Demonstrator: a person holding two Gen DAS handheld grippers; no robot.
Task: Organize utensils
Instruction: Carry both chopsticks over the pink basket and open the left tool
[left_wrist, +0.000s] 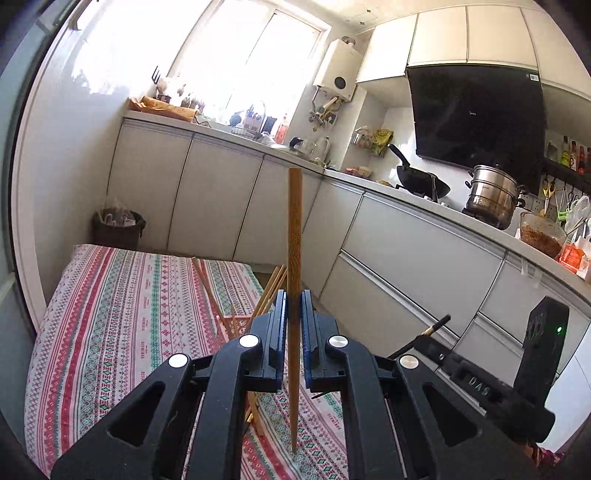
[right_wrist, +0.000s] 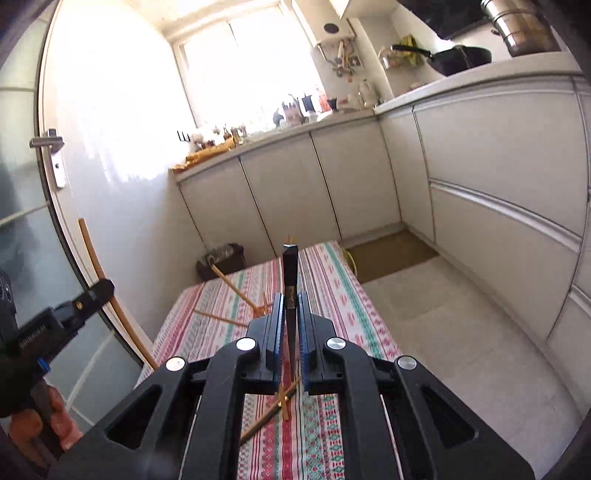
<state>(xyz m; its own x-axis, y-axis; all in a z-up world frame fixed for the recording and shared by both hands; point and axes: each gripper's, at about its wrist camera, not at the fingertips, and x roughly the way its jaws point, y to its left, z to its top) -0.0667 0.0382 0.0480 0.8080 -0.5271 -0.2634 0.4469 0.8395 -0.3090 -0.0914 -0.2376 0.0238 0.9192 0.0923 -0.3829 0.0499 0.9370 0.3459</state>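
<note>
Nearest the left wrist camera, the left claw is closed narrowly on one brown wooden chopstick, held upright with its thick end up and its thin tip pointing down toward the striped cloth that covers the desk. Behind the left claw, a pink holder stands on the cloth with several light wooden chopsticks leaning out of it; three can be counted on the right side and one on the left, though the claw hides part of the group. At least one loose chopstick lies flat on the cloth under the claw.

Moving right, the right claw is closed narrowly on one black chopstick, also upright, thick end up. Below it, two loose sticks lie crossed on the cloth. Further back, more light chopsticks lean from the holder, which is mostly hidden in this view.

Step in hand, by judgement: transport. Each claw carries one chopstick above the desk, and neither piece is yet in the holder. The next move calls for aligning each thin tip over the holder opening, lowering it vertically among the sticks already there, then widening the claw. The loose pieces on the cloth remain to be collected.

Count held: two chopsticks, one brown and one black.
</note>
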